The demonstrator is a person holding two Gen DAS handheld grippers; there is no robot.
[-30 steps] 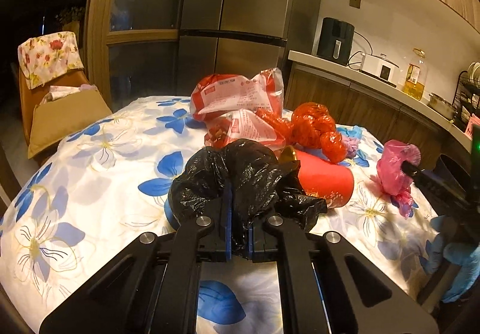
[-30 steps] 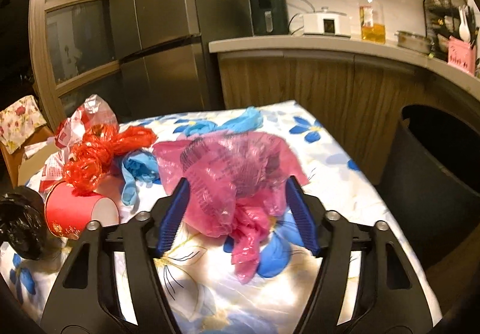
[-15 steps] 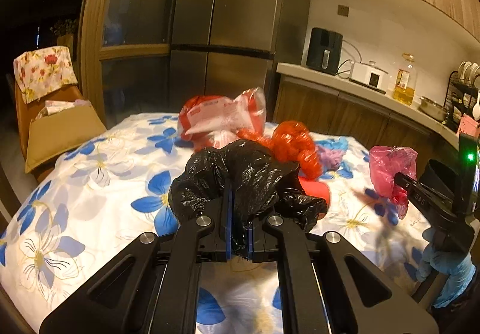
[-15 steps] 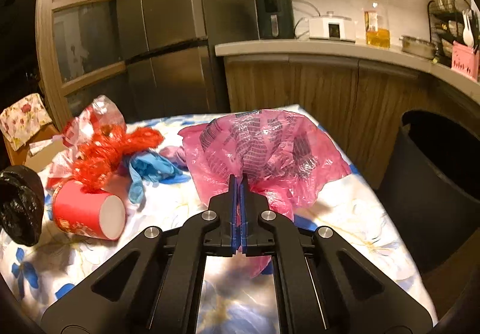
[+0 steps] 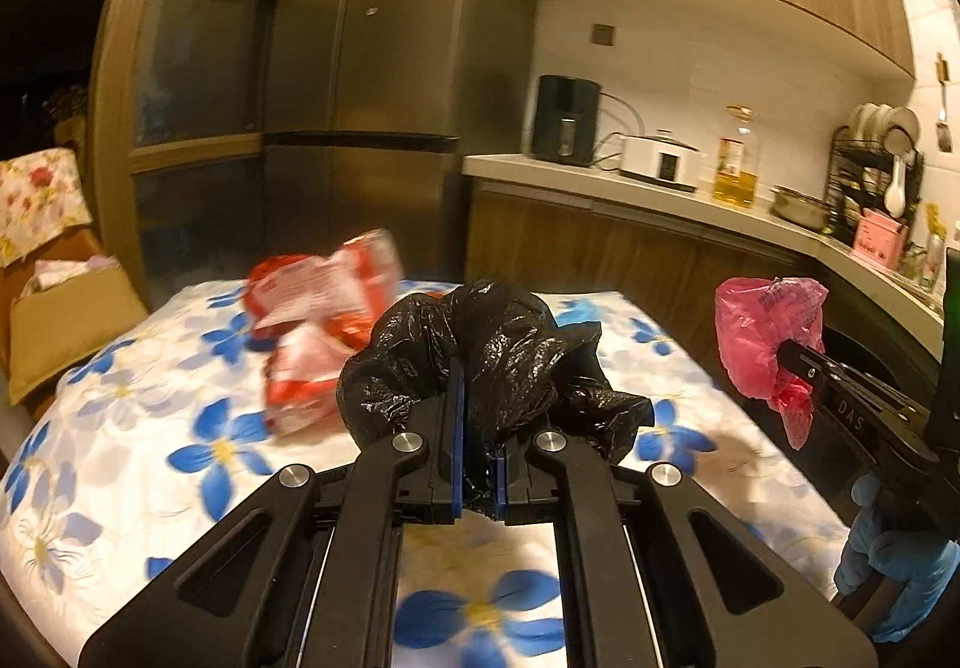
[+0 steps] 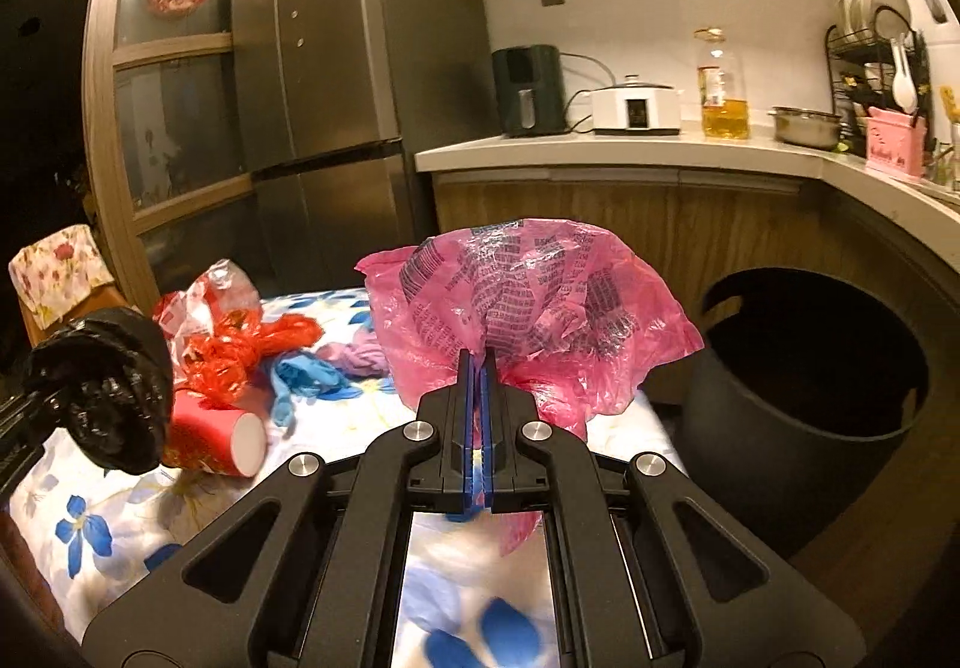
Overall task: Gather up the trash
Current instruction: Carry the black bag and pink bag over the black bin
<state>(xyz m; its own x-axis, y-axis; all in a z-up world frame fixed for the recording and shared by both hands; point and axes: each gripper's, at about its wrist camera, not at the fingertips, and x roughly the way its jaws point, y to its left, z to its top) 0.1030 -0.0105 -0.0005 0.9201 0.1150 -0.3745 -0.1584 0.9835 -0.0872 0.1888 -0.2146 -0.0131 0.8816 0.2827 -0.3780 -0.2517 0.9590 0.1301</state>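
**Gripping one crumpled bag in each gripper above the flowered table**

Pinching tight, the left gripper [image 5: 478, 428] is holding a crumpled black plastic bag [image 5: 480, 362] at the centre of the left wrist view, its blue pads pressed onto the film with only a narrow gap. The right gripper [image 6: 478, 422] is clamping a pink printed plastic bag [image 6: 528, 302] at the centre of its own view, jaws nearly touching, a loose tail dangling below. At the right edge of the left view a blue-gloved hand [image 5: 894, 578] is showing under that gripper. Lying on the blue-flowered tablecloth [image 6: 90, 524] at the left of the right view are a red paper cup [image 6: 216, 437] on its side, a knotted red bag [image 6: 240, 350] and blue gloves [image 6: 300, 377]. A dark round bin [image 6: 804, 398] is standing open at the right, beside the table.
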